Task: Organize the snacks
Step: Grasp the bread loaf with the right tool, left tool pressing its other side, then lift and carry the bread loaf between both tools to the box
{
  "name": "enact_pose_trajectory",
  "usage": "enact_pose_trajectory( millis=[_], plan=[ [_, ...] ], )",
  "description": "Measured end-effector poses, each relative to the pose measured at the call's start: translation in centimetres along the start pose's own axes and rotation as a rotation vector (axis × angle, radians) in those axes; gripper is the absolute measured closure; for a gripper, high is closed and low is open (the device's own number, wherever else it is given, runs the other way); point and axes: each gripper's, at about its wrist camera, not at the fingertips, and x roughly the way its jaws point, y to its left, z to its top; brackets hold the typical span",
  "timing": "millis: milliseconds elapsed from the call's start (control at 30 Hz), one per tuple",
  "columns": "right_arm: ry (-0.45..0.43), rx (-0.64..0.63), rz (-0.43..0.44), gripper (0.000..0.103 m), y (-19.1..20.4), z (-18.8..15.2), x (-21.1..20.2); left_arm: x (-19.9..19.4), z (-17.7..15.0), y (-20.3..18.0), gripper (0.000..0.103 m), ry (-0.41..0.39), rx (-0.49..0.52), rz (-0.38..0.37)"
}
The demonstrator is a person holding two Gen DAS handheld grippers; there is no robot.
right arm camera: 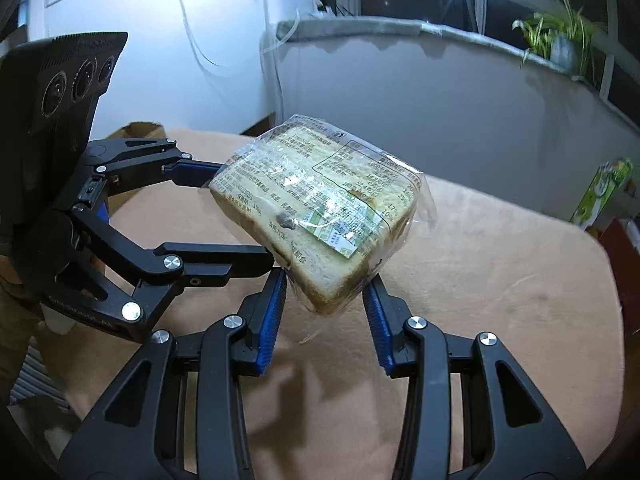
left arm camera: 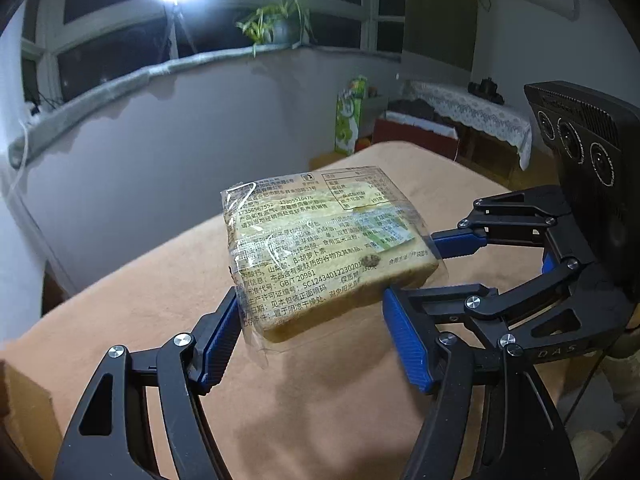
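Above the peach-cloth-covered bench (left arm camera: 120, 296), the clear-wrapped pack of sliced white bread (left arm camera: 320, 248) hangs in mid-air, light, squashy and slick-filmed, so I pinch its crusty edges rather than the soft faces. My left claw (left arm camera: 312, 332) stands spread around one corner, its right pad clear of the bread, while my right claw (right arm camera: 325, 312) is closed on another. Only my right view shows the brown cardboard box (right arm camera: 136, 131) behind.

bread packs (left arm camera: 320, 248): one, between both jaw pairs
grippers: two, left gripper (left arm camera: 316, 340), right gripper (right arm camera: 326, 312)
potted plants (left arm camera: 280, 24): one, perhaps more, beyond the jaws
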Motion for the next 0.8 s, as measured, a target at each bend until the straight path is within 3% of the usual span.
enact_pose_trajectory(
  millis=[433, 800],
  plan=[
    [-0.077, -0.120, -0.008, 0.061, 5.3, 1.4, -5.8, -7.9, -1.5, -3.5, 0.033, -0.097, 0.000, 0.110],
    [-0.083, -0.211, 0.042, 0.061, 10.8, 2.4, -6.0, -12.1, -4.5, -2.3, 0.033, -0.124, -0.057, 0.193]
  ],
)
